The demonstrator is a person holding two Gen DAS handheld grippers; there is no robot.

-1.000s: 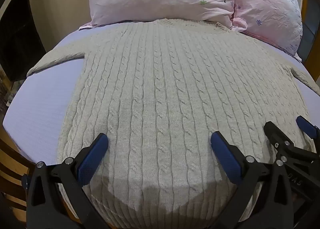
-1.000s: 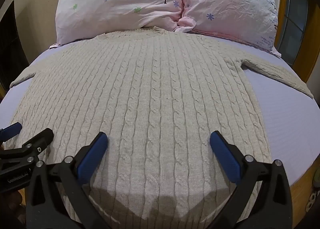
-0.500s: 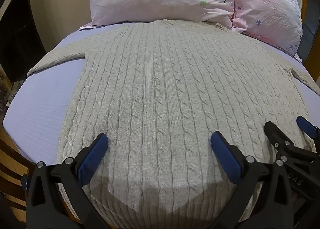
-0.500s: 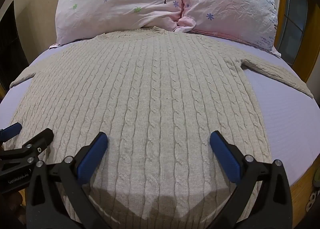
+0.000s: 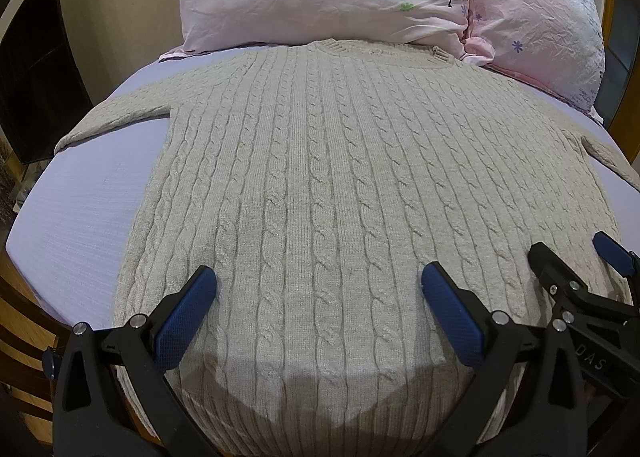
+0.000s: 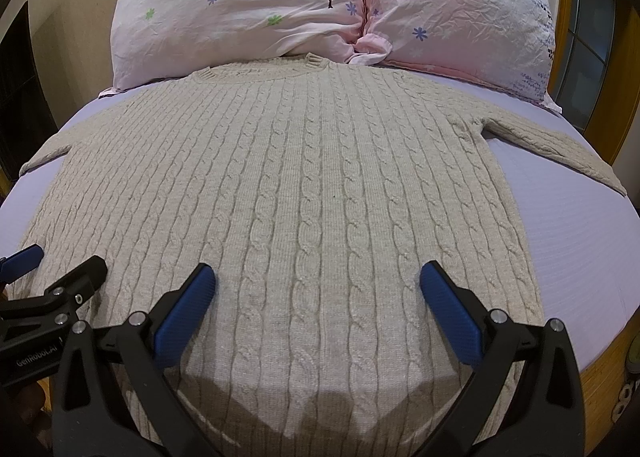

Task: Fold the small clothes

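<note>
A beige cable-knit sweater lies flat on the lilac bed sheet, collar toward the pillows, sleeves spread to both sides; it also shows in the right wrist view. My left gripper is open and empty, hovering over the hem on the left part. My right gripper is open and empty over the hem on the right part. The right gripper shows at the right edge of the left wrist view. The left gripper shows at the left edge of the right wrist view.
Two pink flowered pillows lean at the head of the bed. Bare lilac sheet lies left of the sweater and also right of it. A wooden bed frame edges the mattress. A dark screen stands at left.
</note>
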